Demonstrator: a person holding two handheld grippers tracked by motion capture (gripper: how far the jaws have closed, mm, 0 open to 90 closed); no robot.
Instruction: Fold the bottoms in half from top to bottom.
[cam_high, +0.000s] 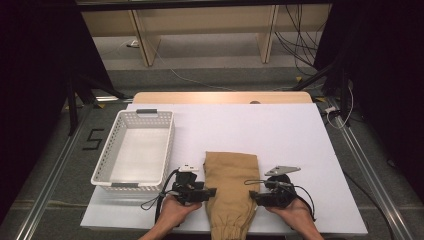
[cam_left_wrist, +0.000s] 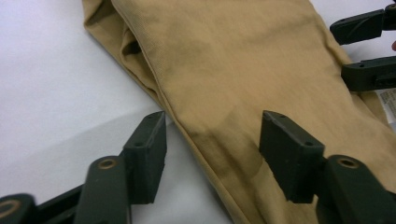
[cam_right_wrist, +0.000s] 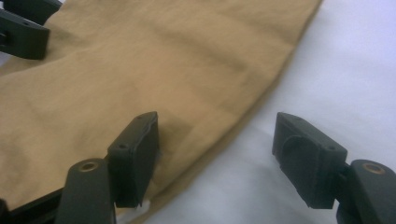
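My left claw sits at the cloth's nine o'clock edge, and my right claw at its three o'clock edge, each pointing inward across the tan fabric. Both are spread wide and grip nothing.

In the left gripper view my jaws straddle the cloth's border: the jaw at seven o'clock stands on the sheet, the one at five o'clock over the fabric, with the folded hem running between them. A loose fold opens toward eleven o'clock. My other claw shows at two o'clock, at the far edge of the cloth, its jaws also parted.

In the right gripper view the picture mirrors that: the jaw at seven o'clock rests over the cloth, the jaw at five o'clock over the bare sheet, and the hem passes between them. I cannot tell whether either pad actually presses the fabric. My left claw peeks in at ten o'clock.

From above, the cloth lies folded lengthwise at six o'clock on the table, its gathered cuff hanging toward the near edge between my hands. The basket stands at nine o'clock, just beside my left claw and apart from the cloth.
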